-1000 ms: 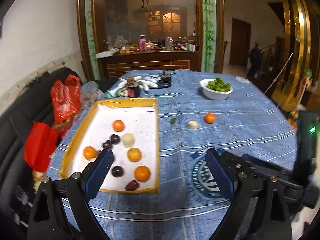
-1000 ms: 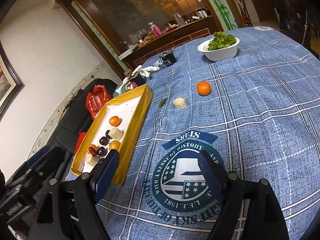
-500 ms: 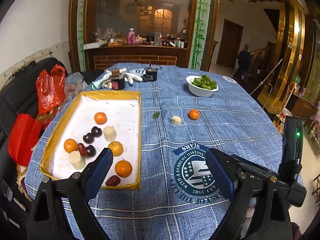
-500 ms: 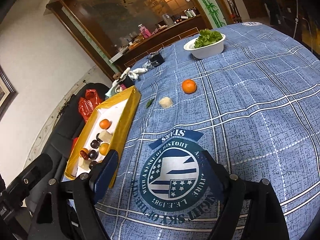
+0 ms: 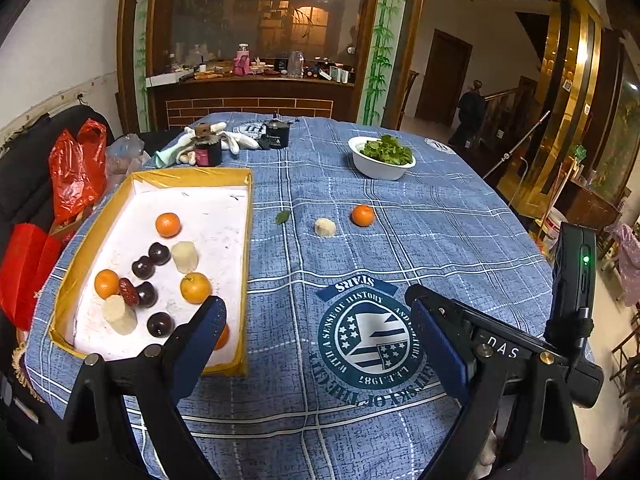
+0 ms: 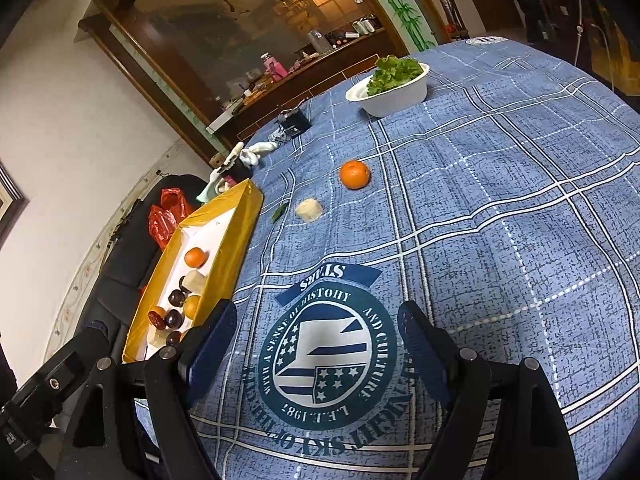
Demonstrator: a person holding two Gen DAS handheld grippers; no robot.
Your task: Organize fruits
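Blue tablecloth [image 6: 500,208] holds 1 loose orange [image 6: 354,174] straight ahead of the wide-open, empty right gripper [image 6: 316,344], nearer than the equally open, empty left gripper [image 5: 316,332].

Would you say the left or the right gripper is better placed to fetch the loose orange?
Probably right: the right gripper is open and empty, with the orange almost straight ahead. The left gripper sits by the tray.

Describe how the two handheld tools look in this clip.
Both the left tool and right tool have black angular frames with silver bolts and dark blue finger pads. In the left view, the other unit's body reads "DAS" in white and carries a black module with a green light.
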